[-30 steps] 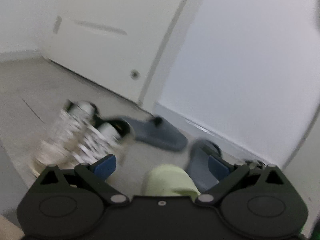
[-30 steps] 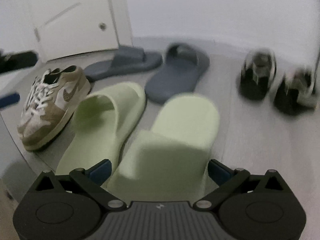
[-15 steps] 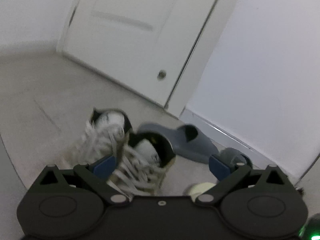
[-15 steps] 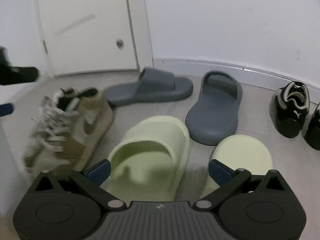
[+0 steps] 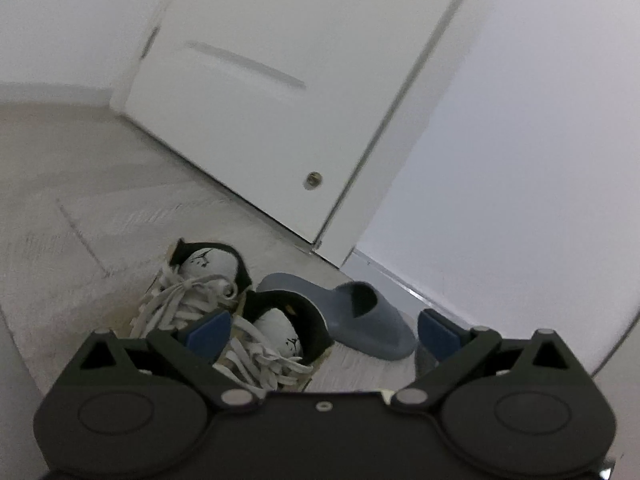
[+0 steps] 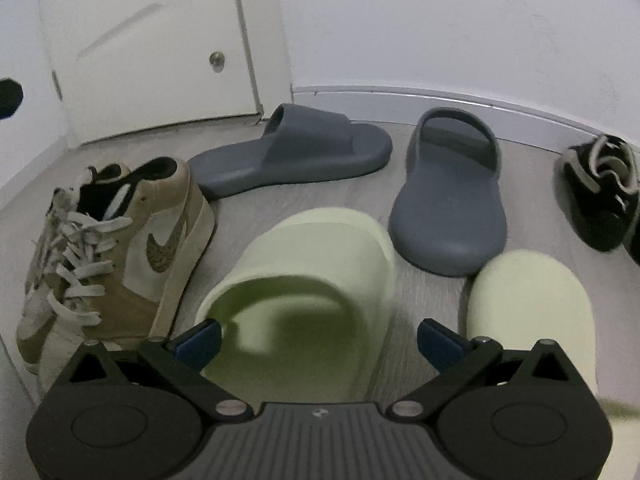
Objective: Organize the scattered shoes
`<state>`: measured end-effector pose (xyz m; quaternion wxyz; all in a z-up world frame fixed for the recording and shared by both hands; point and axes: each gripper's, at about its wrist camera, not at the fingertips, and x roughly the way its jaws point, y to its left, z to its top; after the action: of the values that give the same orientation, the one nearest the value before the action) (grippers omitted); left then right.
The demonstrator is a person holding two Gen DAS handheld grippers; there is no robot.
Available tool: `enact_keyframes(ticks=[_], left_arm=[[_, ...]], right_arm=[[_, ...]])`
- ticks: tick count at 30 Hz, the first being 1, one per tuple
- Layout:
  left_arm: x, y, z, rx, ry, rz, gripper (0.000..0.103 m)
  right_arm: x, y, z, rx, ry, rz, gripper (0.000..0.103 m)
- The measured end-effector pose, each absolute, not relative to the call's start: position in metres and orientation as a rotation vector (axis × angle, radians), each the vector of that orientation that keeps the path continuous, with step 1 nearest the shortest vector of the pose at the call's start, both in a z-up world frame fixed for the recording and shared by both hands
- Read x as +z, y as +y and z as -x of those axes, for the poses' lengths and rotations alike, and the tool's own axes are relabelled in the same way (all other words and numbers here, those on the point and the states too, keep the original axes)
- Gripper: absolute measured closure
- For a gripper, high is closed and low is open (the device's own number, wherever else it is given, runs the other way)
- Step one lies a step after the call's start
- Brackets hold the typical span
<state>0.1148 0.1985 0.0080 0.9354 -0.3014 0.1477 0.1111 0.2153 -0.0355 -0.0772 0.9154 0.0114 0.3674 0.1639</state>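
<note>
In the left wrist view my left gripper (image 5: 323, 330) is open just above the floor. Two tan-and-white laced sneakers (image 5: 224, 300) stand side by side ahead of its left finger, the nearer one partly between the jaws. A grey slide (image 5: 360, 320) lies behind them. My right gripper (image 6: 319, 342) is open too, with a pale green slide (image 6: 304, 280) lying on the floor between its fingers, strap end nearest. The other green slide (image 6: 528, 312) lies to the right. One tan sneaker (image 6: 112, 256) stands to the left.
Two grey slides (image 6: 292, 152) (image 6: 452, 192) lie by the baseboard, one sideways and one pointing out. A black shoe (image 6: 600, 196) sits at the far right. A white door (image 5: 260, 100) and a white wall (image 6: 440, 20) close the corner. Pale floor (image 5: 80, 184) stretches left.
The left gripper has swung from the slides to the sneaker pair and come closer. The right gripper has shifted from over the right-hand green slide to the left-hand one. Both stayed open.
</note>
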Motion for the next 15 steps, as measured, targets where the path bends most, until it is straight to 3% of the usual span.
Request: enact_keyframes(ticks=[15], left_arm=[[0.007,0.198,-0.108,0.235,0.284,0.640,0.002]], right_arm=[[-0.094,0.003,-0.233,0.266,0.757,0.077,0.000]])
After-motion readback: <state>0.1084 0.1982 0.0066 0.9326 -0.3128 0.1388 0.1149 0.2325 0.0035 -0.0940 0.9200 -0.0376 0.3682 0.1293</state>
